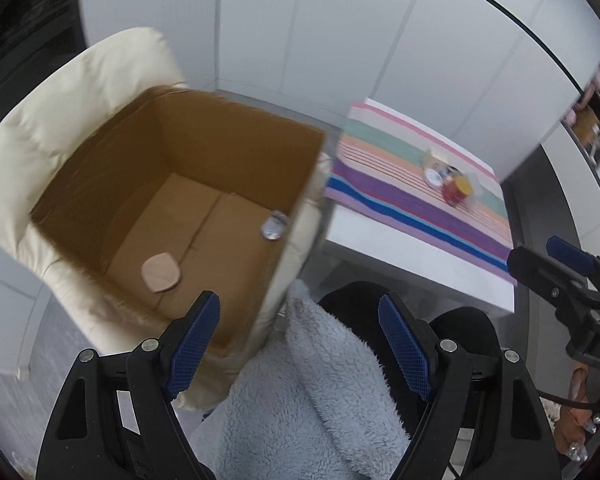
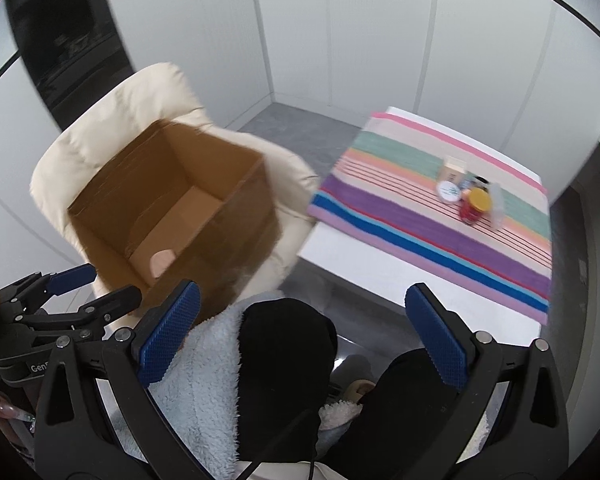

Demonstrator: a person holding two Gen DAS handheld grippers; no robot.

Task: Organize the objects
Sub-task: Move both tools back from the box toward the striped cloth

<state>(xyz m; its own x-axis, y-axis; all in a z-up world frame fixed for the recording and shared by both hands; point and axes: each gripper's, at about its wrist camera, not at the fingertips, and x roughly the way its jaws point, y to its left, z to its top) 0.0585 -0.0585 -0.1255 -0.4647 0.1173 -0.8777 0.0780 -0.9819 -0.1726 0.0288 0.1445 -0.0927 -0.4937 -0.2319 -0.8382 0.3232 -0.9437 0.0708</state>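
With both the left gripper (image 1: 300, 344) and right gripper (image 2: 302, 332) wide open and empty, reach right for the jar (image 2: 474, 206) squarely, avoiding its close neighbours.

Open-topped cardboard box (image 1: 180, 184) on the cream chair (image 1: 60, 120), mostly bare floor inside: a beige pad (image 1: 161, 272) near the front, a silvery item (image 1: 274, 227) at the right wall. Small cluster of jars (image 2: 470, 196) near the desk's (image 2: 380, 276) far right corner; bare striped cloth (image 2: 400, 216) elsewhere. Clear gap between chair and desk.
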